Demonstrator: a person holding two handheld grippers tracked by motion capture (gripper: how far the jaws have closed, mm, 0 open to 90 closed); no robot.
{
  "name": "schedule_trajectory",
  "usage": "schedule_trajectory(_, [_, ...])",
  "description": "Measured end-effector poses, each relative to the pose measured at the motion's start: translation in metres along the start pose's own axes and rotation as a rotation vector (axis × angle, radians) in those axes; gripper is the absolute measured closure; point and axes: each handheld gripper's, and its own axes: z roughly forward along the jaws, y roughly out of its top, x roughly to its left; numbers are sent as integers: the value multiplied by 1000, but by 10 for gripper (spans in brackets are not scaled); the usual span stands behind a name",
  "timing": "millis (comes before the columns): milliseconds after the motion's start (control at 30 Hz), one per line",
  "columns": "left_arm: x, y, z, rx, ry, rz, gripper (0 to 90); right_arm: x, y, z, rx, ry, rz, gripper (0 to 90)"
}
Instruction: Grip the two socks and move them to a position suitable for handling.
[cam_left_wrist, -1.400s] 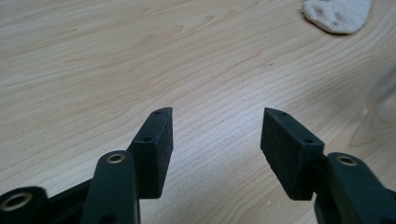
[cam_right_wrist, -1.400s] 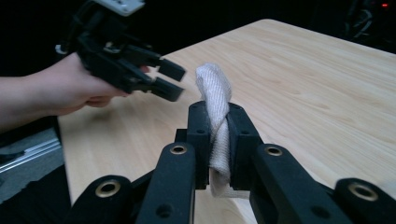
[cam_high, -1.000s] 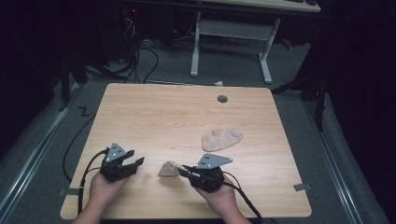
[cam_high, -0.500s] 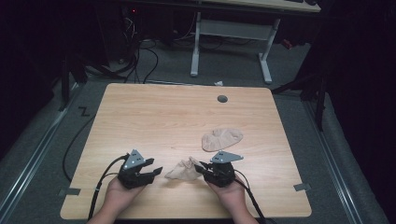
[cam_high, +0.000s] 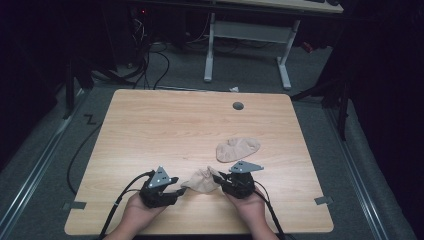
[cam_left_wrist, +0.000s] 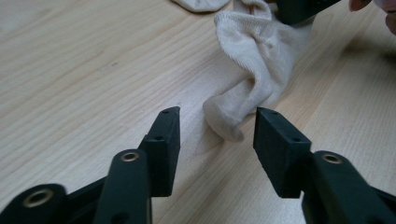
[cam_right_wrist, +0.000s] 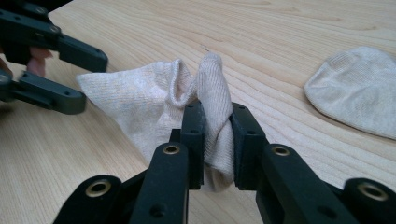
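Sock (cam_right_wrist: 154, 100) pinched in right claw (cam_right_wrist: 215, 122), left claw (cam_left_wrist: 217, 128) closing, open around its end

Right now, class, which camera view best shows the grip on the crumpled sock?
The right gripper view: the crumpled sock is bunched between the right tool. The left gripper view shows its free end; the high view shows it small.

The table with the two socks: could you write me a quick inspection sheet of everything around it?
Surface: wooden table, grey round plug near far edge.
Job's things: crumpled sock between the hands; second sock lying flat, apart.
Clutter: nothing seen.
Grippers: right tongs pinch the crumpled sock; left tongs open around its free end, just closing.
Cables: black cable trails from the left tongs.
Surroundings: dark room, white desk frame behind.
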Motion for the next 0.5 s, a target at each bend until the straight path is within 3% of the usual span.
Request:
schedule_trajectory(67, [-2, 1, 4, 3, 1, 1, 562, 1, 0, 1, 3, 1, -1, 781])
schedule_trajectory(200, [-2, 3, 0, -21, 2, 10, 791, 1, 0, 0, 3, -4, -6, 780])
schedule_trajectory(267, [0, 4, -5, -36, -8, 5, 861, 1, 0, 0, -1, -7, -10, 781])
schedule_trajectory(333, [1, 5, -12, -42, -33, -17, 874, 0, -1, -1, -2, -10, -8, 780])
schedule_trajectory(500, [0, 6, -29, -40, -55, -16, 875, 1, -1, 0, 9, -12, -14, 779])
